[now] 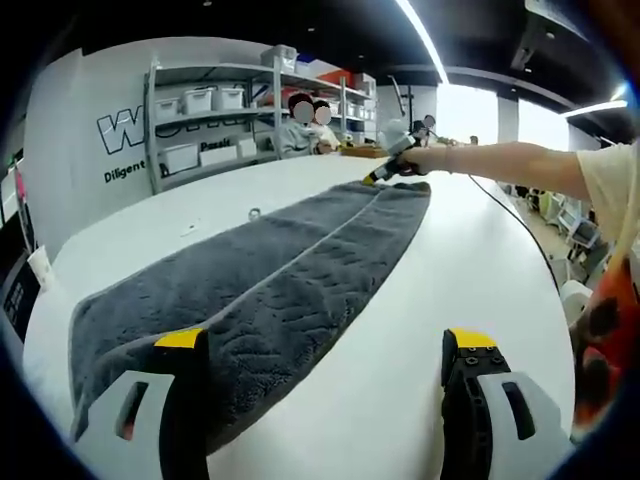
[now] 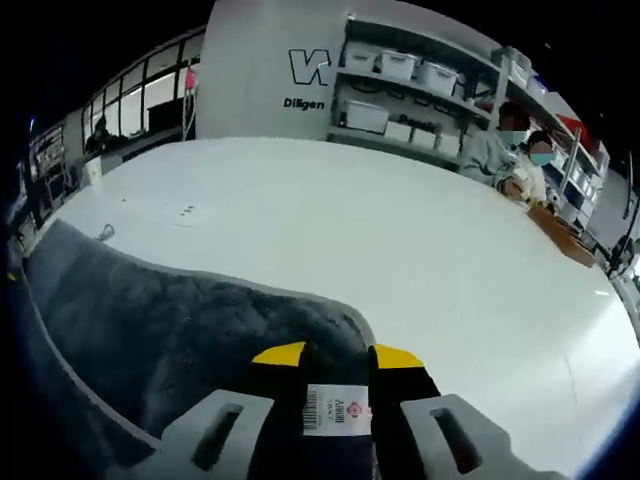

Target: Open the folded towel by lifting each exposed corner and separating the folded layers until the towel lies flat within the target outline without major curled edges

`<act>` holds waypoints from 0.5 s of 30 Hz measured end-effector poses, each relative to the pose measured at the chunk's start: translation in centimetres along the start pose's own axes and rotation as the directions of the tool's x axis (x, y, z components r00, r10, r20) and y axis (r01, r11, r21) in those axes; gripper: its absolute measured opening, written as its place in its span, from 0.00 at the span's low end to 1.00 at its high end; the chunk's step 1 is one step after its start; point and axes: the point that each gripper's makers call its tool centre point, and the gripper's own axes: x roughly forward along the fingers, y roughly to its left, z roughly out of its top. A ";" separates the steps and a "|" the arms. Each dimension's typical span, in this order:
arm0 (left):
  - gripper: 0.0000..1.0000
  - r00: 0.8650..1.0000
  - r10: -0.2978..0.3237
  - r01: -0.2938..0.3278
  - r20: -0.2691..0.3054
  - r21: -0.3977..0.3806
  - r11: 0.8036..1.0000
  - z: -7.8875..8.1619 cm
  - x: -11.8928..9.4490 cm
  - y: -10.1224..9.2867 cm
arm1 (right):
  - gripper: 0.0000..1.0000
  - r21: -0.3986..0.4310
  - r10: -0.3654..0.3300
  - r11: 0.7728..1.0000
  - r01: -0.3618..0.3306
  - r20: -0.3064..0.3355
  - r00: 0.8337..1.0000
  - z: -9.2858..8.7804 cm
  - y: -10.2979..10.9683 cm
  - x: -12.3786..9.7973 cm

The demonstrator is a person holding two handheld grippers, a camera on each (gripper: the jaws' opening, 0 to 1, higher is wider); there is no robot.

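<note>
A dark grey towel (image 1: 270, 275) lies stretched out lengthwise on the white table (image 1: 420, 330), with a pale seam line running along it. My left gripper (image 1: 325, 340) is open wide at the towel's near end, its left jaw over the towel's edge and its right jaw over bare table. At the far end a person's hand holds my right gripper (image 1: 393, 168) at the towel's corner. In the right gripper view, the right gripper (image 2: 337, 355) is shut on the towel (image 2: 180, 330), with a white label (image 2: 335, 408) pinched between the jaws.
A small metal ring (image 1: 254, 213) lies on the table beside the towel. Shelves with white bins (image 1: 210, 100) stand behind the table. People (image 2: 515, 150) sit at its far side near a wooden tray (image 2: 560, 232).
</note>
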 end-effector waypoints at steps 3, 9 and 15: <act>0.95 1.000 0.003 -0.003 -0.002 0.001 1.000 -0.1 0.0 0.0 | 0.31 -0.003 -0.032 0.999 0.032 0.002 0.999 0.1 -0.4 -0.1; 0.94 1.000 0.007 -0.007 0.005 -0.005 1.000 0.1 -0.2 0.2 | 0.35 0.016 -0.060 0.998 0.060 0.005 0.998 0.0 -0.9 -0.1; 0.94 1.000 0.006 -0.006 0.016 -0.008 1.000 0.3 -0.3 0.3 | 0.40 -0.036 -0.092 0.995 0.091 -0.015 0.996 -0.1 -1.0 -1.0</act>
